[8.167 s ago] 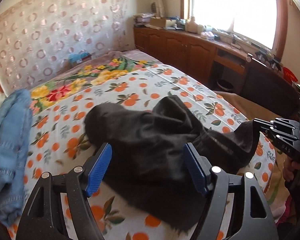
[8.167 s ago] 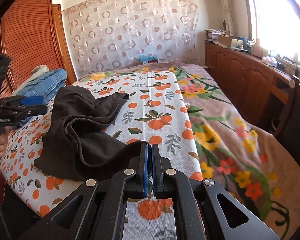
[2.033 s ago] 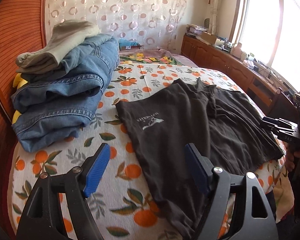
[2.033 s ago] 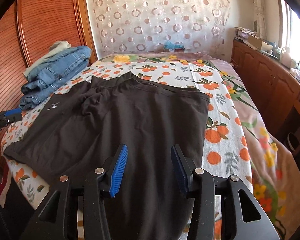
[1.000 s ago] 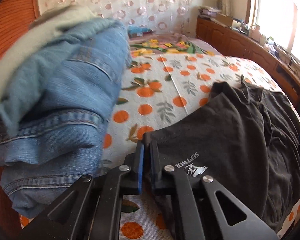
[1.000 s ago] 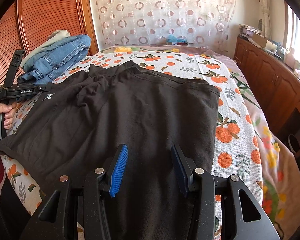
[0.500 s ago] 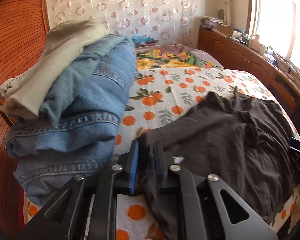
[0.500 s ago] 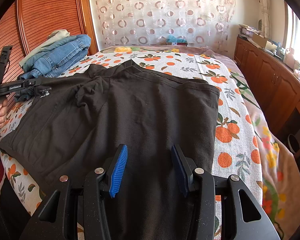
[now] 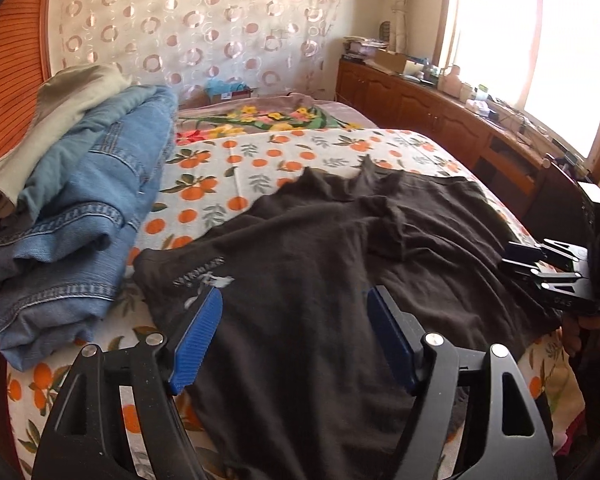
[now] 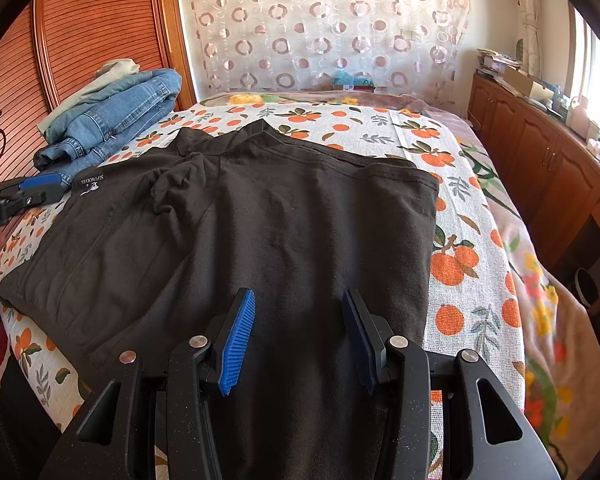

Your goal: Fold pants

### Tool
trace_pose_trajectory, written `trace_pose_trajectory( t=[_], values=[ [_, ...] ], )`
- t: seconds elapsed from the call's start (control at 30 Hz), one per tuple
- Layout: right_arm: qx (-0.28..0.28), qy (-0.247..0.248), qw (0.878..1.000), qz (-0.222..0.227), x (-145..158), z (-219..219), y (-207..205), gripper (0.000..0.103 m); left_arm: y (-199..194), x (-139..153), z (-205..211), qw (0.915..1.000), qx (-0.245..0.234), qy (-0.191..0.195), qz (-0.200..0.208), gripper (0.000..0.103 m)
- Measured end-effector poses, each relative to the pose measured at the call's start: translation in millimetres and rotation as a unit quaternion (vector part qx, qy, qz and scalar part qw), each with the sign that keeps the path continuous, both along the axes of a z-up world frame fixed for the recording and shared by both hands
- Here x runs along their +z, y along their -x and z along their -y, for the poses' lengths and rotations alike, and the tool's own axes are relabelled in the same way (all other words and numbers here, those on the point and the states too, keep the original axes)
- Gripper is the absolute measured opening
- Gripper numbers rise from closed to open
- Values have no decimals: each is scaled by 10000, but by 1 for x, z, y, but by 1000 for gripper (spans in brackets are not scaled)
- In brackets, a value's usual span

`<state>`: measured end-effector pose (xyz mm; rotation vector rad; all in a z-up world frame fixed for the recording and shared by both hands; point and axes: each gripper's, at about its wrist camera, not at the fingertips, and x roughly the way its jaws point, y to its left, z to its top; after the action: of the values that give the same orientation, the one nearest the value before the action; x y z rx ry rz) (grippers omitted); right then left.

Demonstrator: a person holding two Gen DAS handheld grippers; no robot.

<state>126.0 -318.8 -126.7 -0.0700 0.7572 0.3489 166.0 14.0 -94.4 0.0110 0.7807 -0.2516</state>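
Note:
Dark brown pants (image 9: 308, 264) lie spread flat on the orange-print bed sheet (image 9: 260, 156), with a white logo near their left corner. They also show in the right wrist view (image 10: 284, 216), with a bunched fold near the waistband. My left gripper (image 9: 296, 332) is open and empty, just above the pants' left part. My right gripper (image 10: 298, 332) is open and empty over the near part of the pants. The left gripper also shows at the left edge of the right wrist view (image 10: 24, 192), and the right gripper at the right of the left wrist view (image 9: 540, 268).
A stack of folded jeans (image 9: 80, 208) and a beige garment (image 9: 60, 104) sits on the bed's left side, close to the pants' corner. A wooden cabinet (image 10: 540, 152) runs along the right wall under the window. A floral blanket (image 10: 540, 288) covers the bed's right edge.
My left gripper has let go of the pants' logo corner, opened wide and drawn back. The corner now lies flat on the sheet. The right gripper has stayed open and still.

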Motion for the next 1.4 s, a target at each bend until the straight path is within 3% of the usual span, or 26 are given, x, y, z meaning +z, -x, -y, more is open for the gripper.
trace_pose_trajectory(
  t=[0.5, 0.67, 0.87, 1.4],
  values=[
    [-19, -67, 10000, -3, 1, 3, 0, 47, 21, -32, 11, 9991, 34, -92, -405, 76],
    [-321, -96, 9992, 223, 15, 17, 25, 47, 30, -40, 12, 9989, 20, -59, -455, 76],
    [-479, -127, 9987, 95, 12, 38, 60, 47, 40, -44, 23, 9984, 25, -508, -250, 77],
    [-720, -290, 9966, -277, 4, 55, 94, 47, 56, -48, 20, 9984, 409, -387, 71, 78]
  ],
)
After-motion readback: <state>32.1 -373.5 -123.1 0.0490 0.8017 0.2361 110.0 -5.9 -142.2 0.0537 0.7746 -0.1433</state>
